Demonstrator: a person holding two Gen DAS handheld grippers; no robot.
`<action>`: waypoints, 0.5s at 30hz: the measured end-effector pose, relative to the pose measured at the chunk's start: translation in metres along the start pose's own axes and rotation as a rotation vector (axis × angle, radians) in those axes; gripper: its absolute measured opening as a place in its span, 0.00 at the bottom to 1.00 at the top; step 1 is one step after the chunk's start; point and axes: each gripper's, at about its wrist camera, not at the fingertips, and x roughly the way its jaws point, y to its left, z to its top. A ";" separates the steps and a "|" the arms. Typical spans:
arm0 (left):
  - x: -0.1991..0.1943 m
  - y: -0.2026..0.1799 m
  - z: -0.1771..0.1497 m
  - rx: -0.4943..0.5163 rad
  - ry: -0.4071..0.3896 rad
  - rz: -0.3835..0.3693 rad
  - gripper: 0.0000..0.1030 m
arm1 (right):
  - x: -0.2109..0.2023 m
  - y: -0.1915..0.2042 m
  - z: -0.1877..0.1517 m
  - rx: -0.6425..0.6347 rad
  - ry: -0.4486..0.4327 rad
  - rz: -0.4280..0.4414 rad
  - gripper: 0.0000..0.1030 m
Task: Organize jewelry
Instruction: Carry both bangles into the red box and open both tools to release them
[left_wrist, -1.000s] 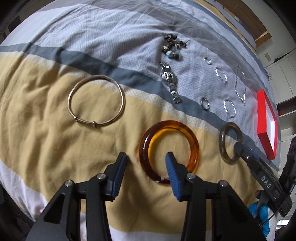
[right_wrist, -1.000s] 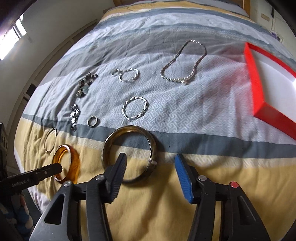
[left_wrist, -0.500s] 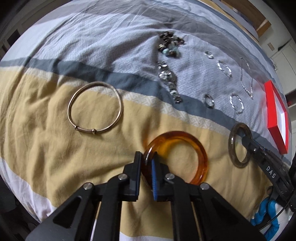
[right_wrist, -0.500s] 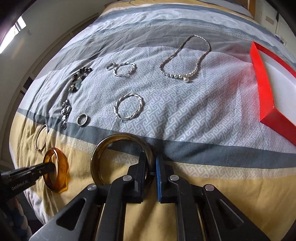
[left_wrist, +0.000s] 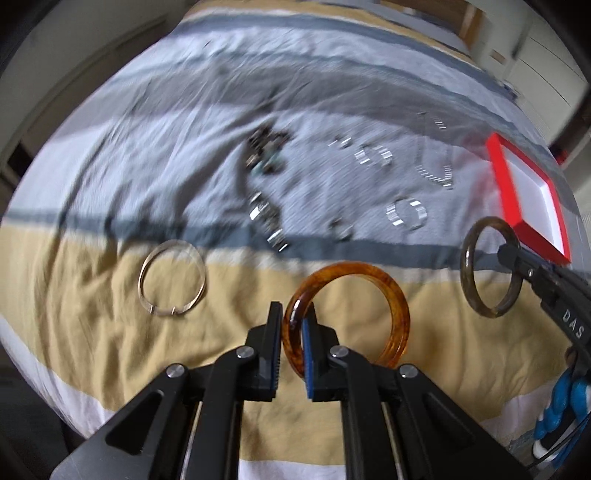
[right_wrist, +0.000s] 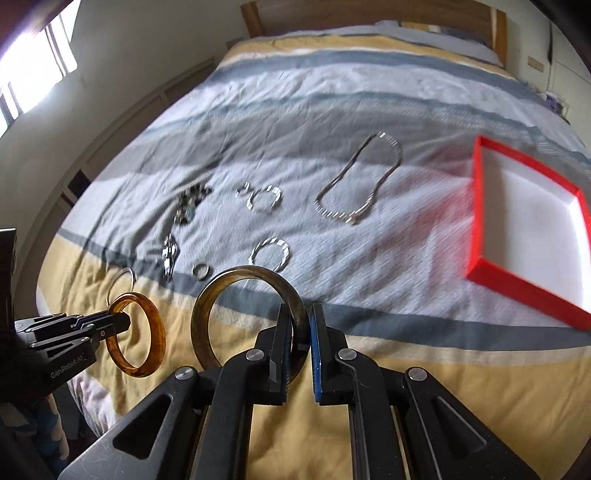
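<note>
Jewelry: two bangles held above a striped bedspread (right_wrist: 369, 369), one in each handheld gripper; the other pieces lie spread on the grey-white band beyond.
Left gripper (left_wrist: 292, 325): fingers closed on the near-left rim of an amber bangle (left_wrist: 391, 295), which stands on edge, its opening facing the camera and the ring extending up and right of the fingers.
Right gripper (right_wrist: 301, 321): fingers pinched on the right side of a dark olive-brown bangle (right_wrist: 207, 295), also upright, the ring reaching left of the fingers.
Destination: a red tray (right_wrist: 476, 206) with a white floor, nothing in it so far, lies on the bed ahead and right of both grippers.
Key relation: the right gripper is nearer the tray; in the left wrist view the olive bangle shows just in front of the tray's near edge, while the amber one sits well to its left.
Judgement: both rings look ready to travel rightward to the tray, the right hand likely first.
Remaining on bed: a thin gold bangle (left_wrist: 171, 282), a silver necklace (right_wrist: 360, 181), a twisted silver bracelet (right_wrist: 269, 254), small rings and a dark cluster, motion-blurred.
Look: amber piece translucent, tortoiseshell-mottled, glossy; olive piece broader and duller.
</note>
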 end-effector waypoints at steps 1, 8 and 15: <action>-0.003 -0.009 0.005 0.025 -0.013 -0.005 0.09 | -0.006 -0.007 0.003 0.010 -0.015 -0.006 0.09; -0.019 -0.094 0.051 0.164 -0.077 -0.139 0.09 | -0.049 -0.092 0.022 0.111 -0.106 -0.116 0.09; 0.000 -0.214 0.095 0.254 -0.097 -0.284 0.09 | -0.068 -0.201 0.030 0.211 -0.122 -0.262 0.09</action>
